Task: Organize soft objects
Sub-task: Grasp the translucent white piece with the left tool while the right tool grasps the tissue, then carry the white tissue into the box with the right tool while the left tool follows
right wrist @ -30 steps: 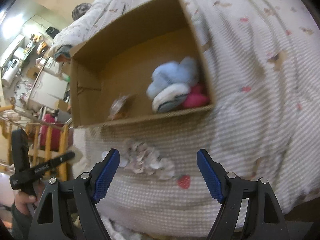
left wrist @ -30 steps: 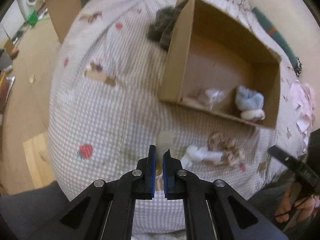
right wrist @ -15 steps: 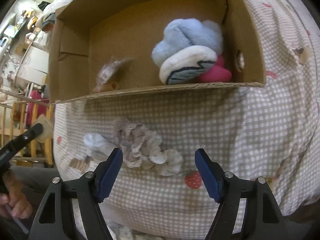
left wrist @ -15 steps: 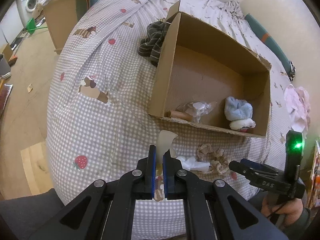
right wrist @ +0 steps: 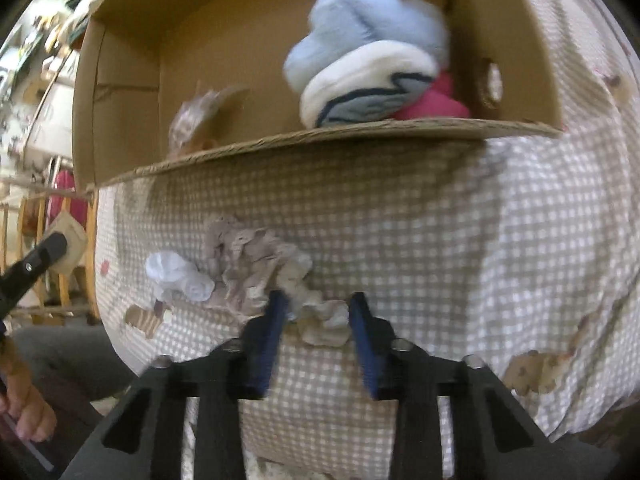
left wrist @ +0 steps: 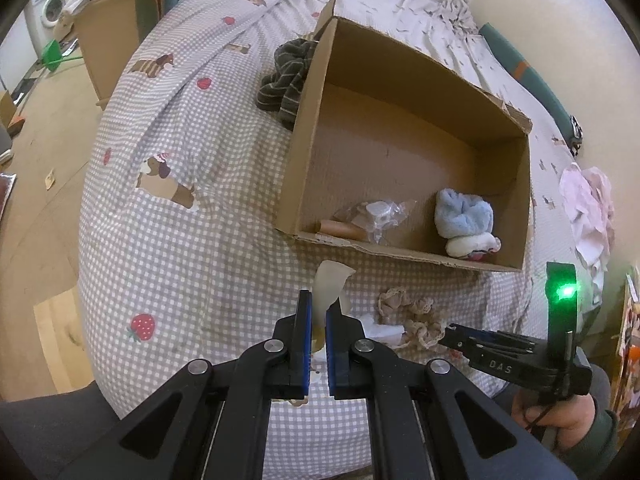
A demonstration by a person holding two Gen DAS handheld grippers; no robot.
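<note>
My left gripper (left wrist: 318, 312) is shut on a cream soft pad (left wrist: 329, 285) and holds it above the checked bedspread, in front of the cardboard box (left wrist: 308, 112). The box holds a light blue plush (left wrist: 464, 214), a white and pink soft piece (left wrist: 472, 245) and a clear wrapped item (left wrist: 380, 216). My right gripper (right wrist: 318, 310) is half closed, its fingers on either side of one end of the beige lace frilly cloth (right wrist: 256, 264) that lies on the bed. A white soft piece (right wrist: 176, 272) lies left of the lace. The box front edge (right wrist: 320, 136) is just beyond.
A dark striped cloth (left wrist: 286, 76) lies by the box's far left corner. Pink clothing (left wrist: 588, 204) lies at the right of the bed. A green bolster (left wrist: 528, 80) runs along the wall. Wooden floor and a brown box (left wrist: 108, 32) are to the left.
My right gripper has dropped down onto the lace cloth and its fingers have narrowed around it. My left gripper has risen slightly, still holding the cream pad.
</note>
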